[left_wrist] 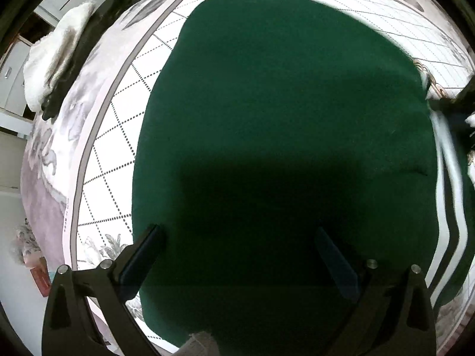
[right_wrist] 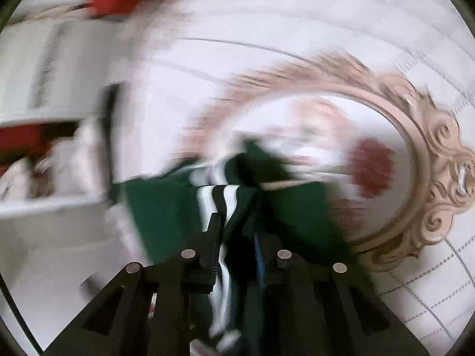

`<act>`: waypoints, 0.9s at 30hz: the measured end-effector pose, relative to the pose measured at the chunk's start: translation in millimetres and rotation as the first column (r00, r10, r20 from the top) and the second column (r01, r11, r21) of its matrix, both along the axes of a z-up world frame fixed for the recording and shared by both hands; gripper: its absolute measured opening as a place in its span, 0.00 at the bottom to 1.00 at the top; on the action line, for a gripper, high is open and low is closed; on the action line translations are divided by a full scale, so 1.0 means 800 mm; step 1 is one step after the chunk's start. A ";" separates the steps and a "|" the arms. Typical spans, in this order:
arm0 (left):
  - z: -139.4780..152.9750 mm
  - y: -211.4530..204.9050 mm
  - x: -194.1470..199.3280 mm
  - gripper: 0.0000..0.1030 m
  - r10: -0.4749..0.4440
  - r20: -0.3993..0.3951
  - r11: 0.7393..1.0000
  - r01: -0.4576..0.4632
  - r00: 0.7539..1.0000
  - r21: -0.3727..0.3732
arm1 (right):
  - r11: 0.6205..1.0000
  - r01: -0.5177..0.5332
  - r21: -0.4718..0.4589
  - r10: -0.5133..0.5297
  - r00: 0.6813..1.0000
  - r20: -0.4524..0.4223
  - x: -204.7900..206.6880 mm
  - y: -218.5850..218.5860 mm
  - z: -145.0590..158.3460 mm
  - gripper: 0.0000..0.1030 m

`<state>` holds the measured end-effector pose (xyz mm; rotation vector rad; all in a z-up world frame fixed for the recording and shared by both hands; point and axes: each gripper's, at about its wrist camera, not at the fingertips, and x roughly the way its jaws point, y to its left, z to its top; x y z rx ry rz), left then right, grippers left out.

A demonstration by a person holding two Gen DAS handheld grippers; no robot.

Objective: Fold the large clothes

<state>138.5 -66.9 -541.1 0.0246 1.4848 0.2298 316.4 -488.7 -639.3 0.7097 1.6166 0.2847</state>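
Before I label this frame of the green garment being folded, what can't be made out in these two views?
- Green garment, left wrist view: its near hem is cut off by the bottom edge; shadow hides its surface between the open left gripper fingers.
- Right wrist view: motion blur smears the room behind; the red shapes cannot be identified.
- Right gripper: shut on the striped edge; how much cloth it pinches is hidden by its fingers.

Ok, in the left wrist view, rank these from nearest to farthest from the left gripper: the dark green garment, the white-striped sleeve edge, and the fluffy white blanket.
1. Dark green garment: directly beneath the open left gripper.
2. White-striped sleeve edge: at the garment's right side.
3. Fluffy white blanket: far upper left, at the bed's edge.
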 end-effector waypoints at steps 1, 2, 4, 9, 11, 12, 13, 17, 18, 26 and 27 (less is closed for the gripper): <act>0.001 0.000 -0.001 1.00 -0.004 -0.003 1.000 0.004 1.000 0.007 | 0.998 0.049 0.036 -0.046 0.996 -0.075 -0.001 -0.010 -0.025 0.14; 0.003 -0.001 -0.001 1.00 -0.003 -0.008 1.000 0.004 1.000 0.013 | 0.996 0.059 0.065 -0.054 0.995 -0.088 -0.001 -0.015 -0.028 0.14; 0.015 -0.003 -0.001 1.00 -0.001 -0.005 1.000 0.001 1.000 -0.011 | 0.993 0.049 0.107 -0.042 0.997 -0.067 -0.001 -0.027 -0.007 0.22; 0.062 -0.039 0.005 1.00 -0.038 0.051 0.990 0.045 0.998 -0.134 | 0.995 0.069 0.075 -0.068 0.998 -0.011 -0.046 -0.082 0.047 0.78; 0.068 -0.067 0.012 1.00 -0.056 0.046 0.977 0.064 0.997 -0.204 | 0.999 0.025 0.041 -0.024 1.000 -0.011 -0.078 -0.106 0.044 0.78; 0.065 -0.082 0.016 1.00 -0.067 0.039 0.969 0.074 0.997 -0.234 | 0.999 0.010 0.050 -0.009 1.000 -0.029 -0.087 -0.109 0.035 0.78; 0.057 -0.102 0.021 1.00 -0.088 0.022 0.966 0.090 0.996 -0.242 | 0.998 0.001 0.064 0.003 0.998 -0.062 -0.100 -0.112 0.020 0.78; 0.007 -0.149 0.032 1.00 -0.152 -0.084 0.975 0.135 0.985 -0.179 | 0.989 0.011 0.147 -0.001 0.998 -0.066 -0.131 -0.122 -0.012 0.78; -0.003 -0.155 0.033 1.00 -0.162 -0.102 0.978 0.146 0.981 -0.149 | 0.981 0.048 0.187 -0.036 0.997 -0.070 -0.136 -0.130 -0.015 0.75; -0.021 -0.171 0.029 0.87 -0.281 -0.041 0.958 0.279 0.959 -0.060 | 0.921 0.202 0.334 -0.162 0.976 -0.145 -0.180 -0.192 -0.037 0.43; -0.017 -0.171 0.028 0.78 -0.291 -0.029 0.955 0.289 0.956 -0.064 | 0.934 0.181 0.308 -0.148 0.981 -0.126 -0.179 -0.195 -0.034 0.58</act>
